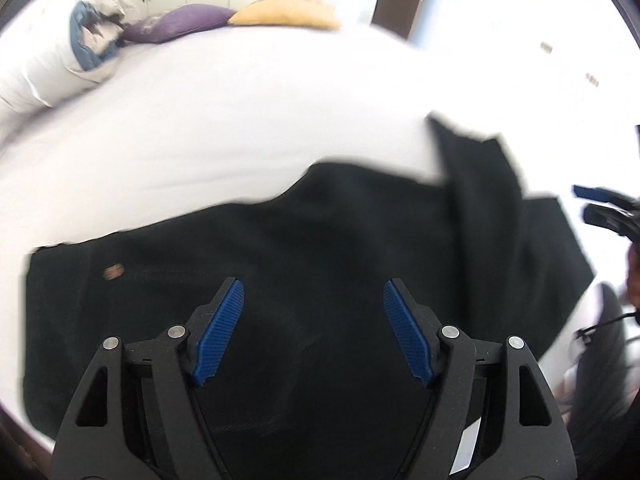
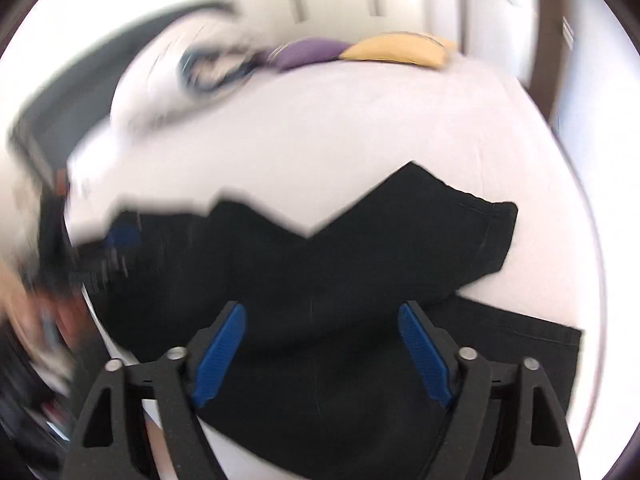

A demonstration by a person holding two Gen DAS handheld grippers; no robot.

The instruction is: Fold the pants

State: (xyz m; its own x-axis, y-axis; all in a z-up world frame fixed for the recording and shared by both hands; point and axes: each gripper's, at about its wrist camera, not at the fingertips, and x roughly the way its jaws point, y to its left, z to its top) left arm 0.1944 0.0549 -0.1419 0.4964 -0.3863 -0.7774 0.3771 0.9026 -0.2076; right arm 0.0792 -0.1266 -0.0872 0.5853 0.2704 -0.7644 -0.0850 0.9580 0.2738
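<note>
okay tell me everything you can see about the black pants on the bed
The black pants lie spread on the white bed sheet, in dark, matte, woven-looking cloth. A small brownish button or patch shows near the left end. One leg is folded back crookedly over the other. Nothing grips them; both tongs hover open above.

Beyond the black pants [image 1: 320, 240] the white bed [image 1: 240, 120] lies bare up to the pillows [image 1: 180, 20] at its far edge.
</note>
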